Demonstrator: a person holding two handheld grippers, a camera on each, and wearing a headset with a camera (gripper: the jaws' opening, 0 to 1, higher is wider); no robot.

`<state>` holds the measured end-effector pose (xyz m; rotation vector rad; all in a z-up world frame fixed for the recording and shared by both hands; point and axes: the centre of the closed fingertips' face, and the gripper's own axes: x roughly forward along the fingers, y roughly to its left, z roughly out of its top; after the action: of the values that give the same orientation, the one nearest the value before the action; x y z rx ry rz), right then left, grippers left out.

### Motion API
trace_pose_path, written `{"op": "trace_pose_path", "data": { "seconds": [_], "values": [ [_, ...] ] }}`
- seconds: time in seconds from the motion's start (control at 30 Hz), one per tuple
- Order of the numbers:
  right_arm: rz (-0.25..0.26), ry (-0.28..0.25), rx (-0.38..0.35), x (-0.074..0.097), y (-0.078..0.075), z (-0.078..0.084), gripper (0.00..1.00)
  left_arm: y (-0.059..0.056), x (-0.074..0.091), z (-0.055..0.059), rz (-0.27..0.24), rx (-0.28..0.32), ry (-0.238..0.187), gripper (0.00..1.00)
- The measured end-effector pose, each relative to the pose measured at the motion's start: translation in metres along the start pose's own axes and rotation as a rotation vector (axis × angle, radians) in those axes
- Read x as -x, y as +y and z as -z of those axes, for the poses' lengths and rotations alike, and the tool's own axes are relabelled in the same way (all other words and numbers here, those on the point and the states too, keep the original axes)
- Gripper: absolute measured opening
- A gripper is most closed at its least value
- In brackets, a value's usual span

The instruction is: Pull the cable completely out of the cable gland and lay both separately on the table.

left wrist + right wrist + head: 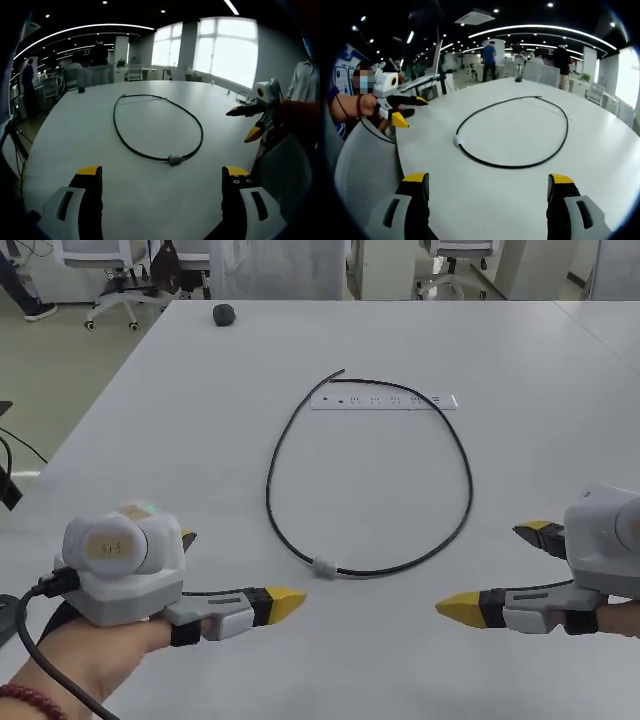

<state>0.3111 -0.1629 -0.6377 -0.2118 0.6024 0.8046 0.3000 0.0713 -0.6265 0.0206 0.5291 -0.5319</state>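
Both tools are held over the near part of the white table [150,440], and nothing is gripped by them. The jaws of the left gripper [238,570] are spread wide, with nothing between them. The jaws of the right gripper [492,570] are spread wide in the same way and are also empty. In the head view their yellow tips are turned inward, well apart from each other.

The black cable [268,485] is laid on the table in one large loop, ahead of both grippers and between them. The grey cable gland [323,567] is seated on the cable, at the part of the loop nearest to the tools and somewhat closer to the left gripper. In the left gripper view the gland is seen just ahead, between the lines of the two jaws.

A white power strip [385,401] is placed at the far side of the loop. Whether it is touched by the cable cannot be told.
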Motion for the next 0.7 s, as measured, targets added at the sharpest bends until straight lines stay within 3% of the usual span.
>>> {"op": "trace_pose_path", "data": {
  "seconds": [0.7],
  "values": [
    [-0.004,0.007,0.0,0.0003,0.0037,0.0016,0.97,-0.0018,0.0002,0.0007,0.002,0.001,0.0,1.0]
  ]
}}
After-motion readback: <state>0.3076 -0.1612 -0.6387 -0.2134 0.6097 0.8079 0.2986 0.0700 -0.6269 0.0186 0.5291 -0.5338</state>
